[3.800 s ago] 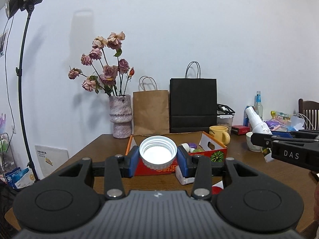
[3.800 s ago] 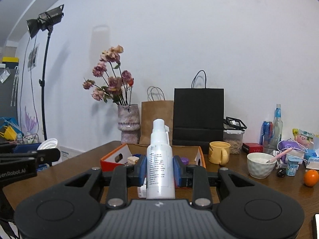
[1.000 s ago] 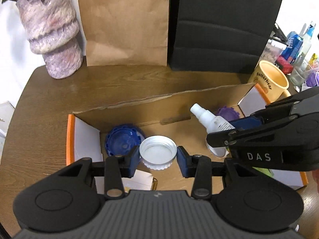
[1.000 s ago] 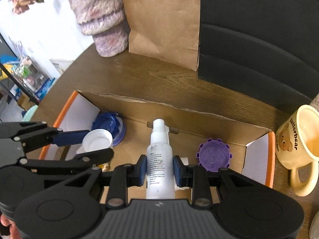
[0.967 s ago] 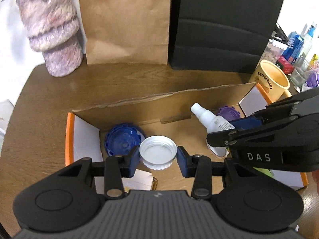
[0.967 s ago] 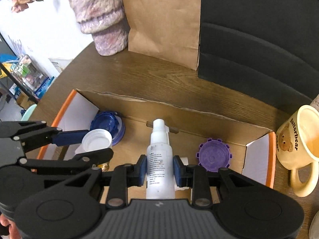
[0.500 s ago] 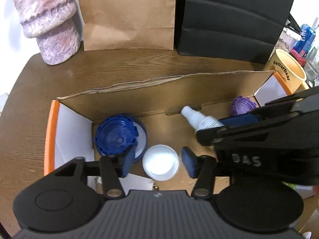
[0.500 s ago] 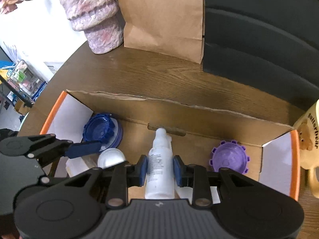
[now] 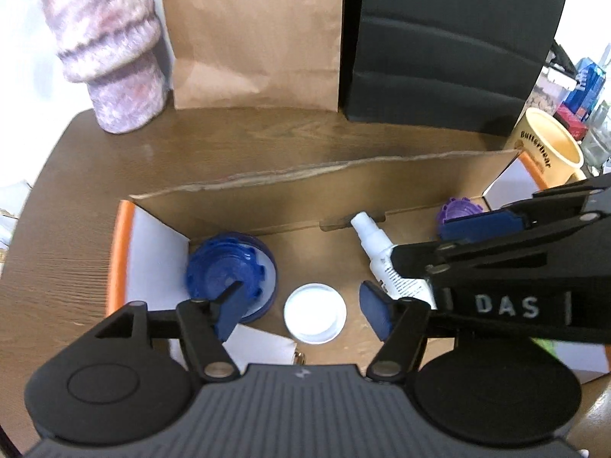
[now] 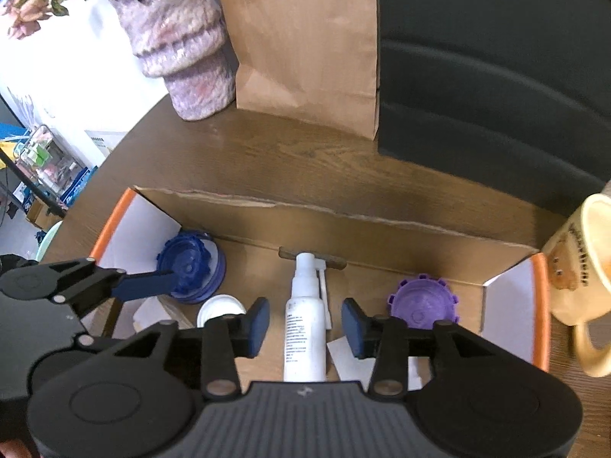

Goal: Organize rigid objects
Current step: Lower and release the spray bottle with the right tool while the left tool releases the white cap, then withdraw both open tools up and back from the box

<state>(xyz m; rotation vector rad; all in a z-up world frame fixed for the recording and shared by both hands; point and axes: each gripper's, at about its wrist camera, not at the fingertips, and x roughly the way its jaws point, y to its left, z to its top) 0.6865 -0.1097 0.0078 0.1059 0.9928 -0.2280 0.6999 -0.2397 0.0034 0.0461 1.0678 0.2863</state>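
"DAS" on right hand-held gripper [image 9: 410, 255], "Butterbear" on mug [image 9: 550, 152]

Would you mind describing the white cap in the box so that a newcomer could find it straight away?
Find the open cardboard box with orange ends on the wooden table, in front of the paper bags. On its floor, the white cap lies between a blue lid and a white spray bottle. It is the only small, plain white round piece, smaller than the notched blue lid.
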